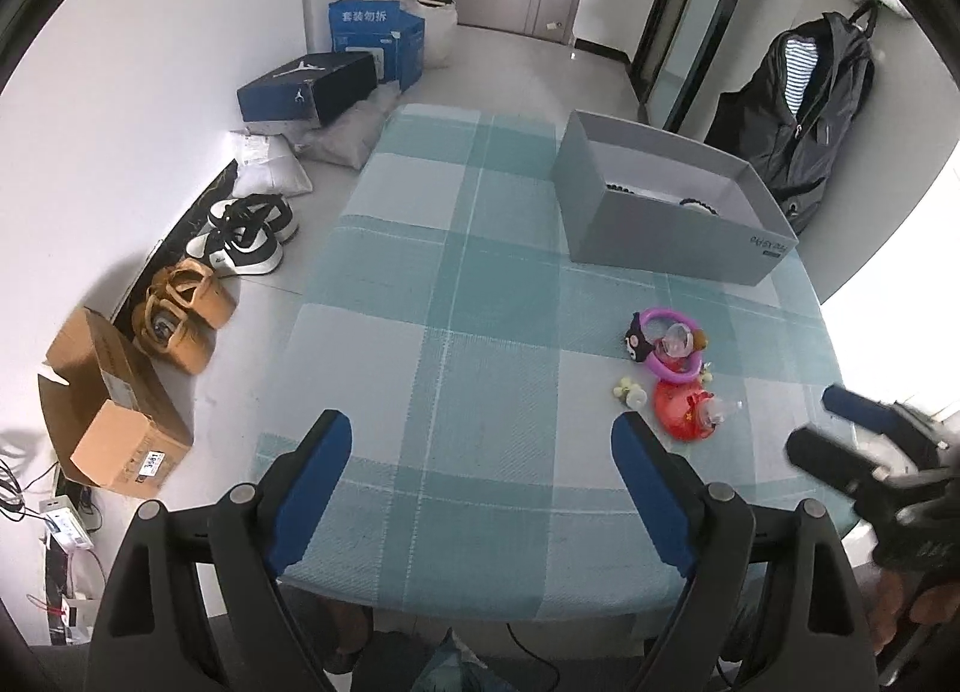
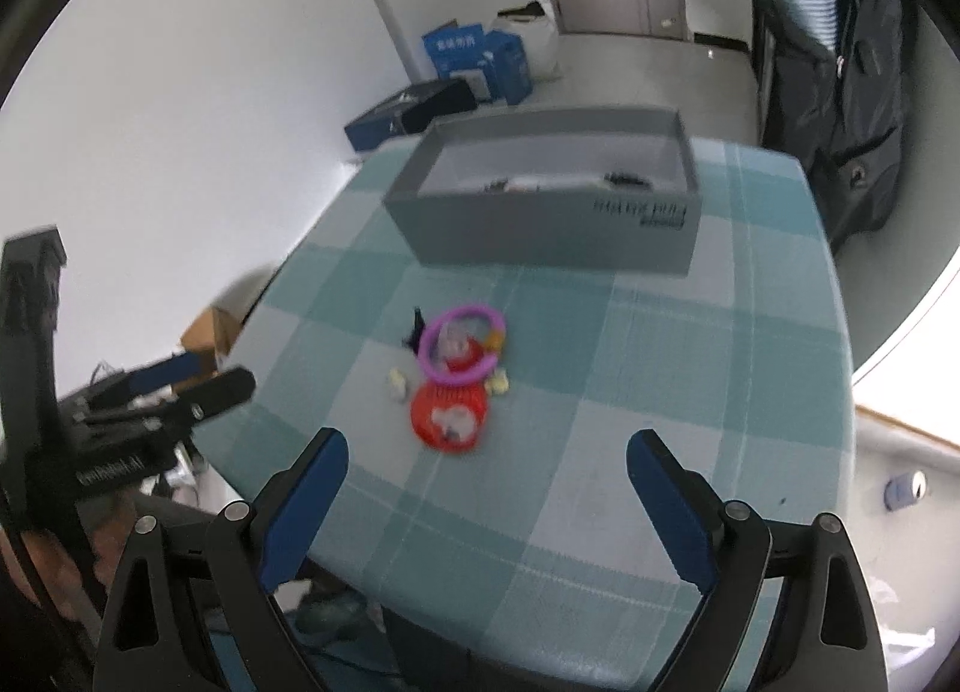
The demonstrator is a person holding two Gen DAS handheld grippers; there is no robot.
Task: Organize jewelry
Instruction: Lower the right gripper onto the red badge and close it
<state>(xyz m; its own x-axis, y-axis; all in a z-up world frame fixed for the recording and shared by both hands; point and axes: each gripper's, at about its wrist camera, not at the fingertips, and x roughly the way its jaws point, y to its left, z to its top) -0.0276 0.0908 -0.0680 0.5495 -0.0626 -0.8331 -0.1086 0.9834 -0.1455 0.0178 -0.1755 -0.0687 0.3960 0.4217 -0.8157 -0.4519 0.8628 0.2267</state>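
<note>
The left gripper [image 1: 480,434] is held with its blue-padded fingers spread wide apart, nothing between them, above the near edge of the teal-and-white checked tablecloth [image 1: 456,284]. The right gripper [image 2: 487,452] is likewise held spread and empty. In the left wrist view, the small heap of jewellery is seen at about two o'clock from the left gripper: a purple plastic ring bracelet [image 1: 669,347] lying over a red round trinket [image 1: 684,410], with a small black charm [image 1: 636,341] touching the ring at nine o'clock. Farther out at one o'clock, a grey open cardboard box [image 1: 672,212] is seen, with dark beads [image 1: 696,203] inside. In the right wrist view the heap lies at twelve o'clock, blurred.
</note>
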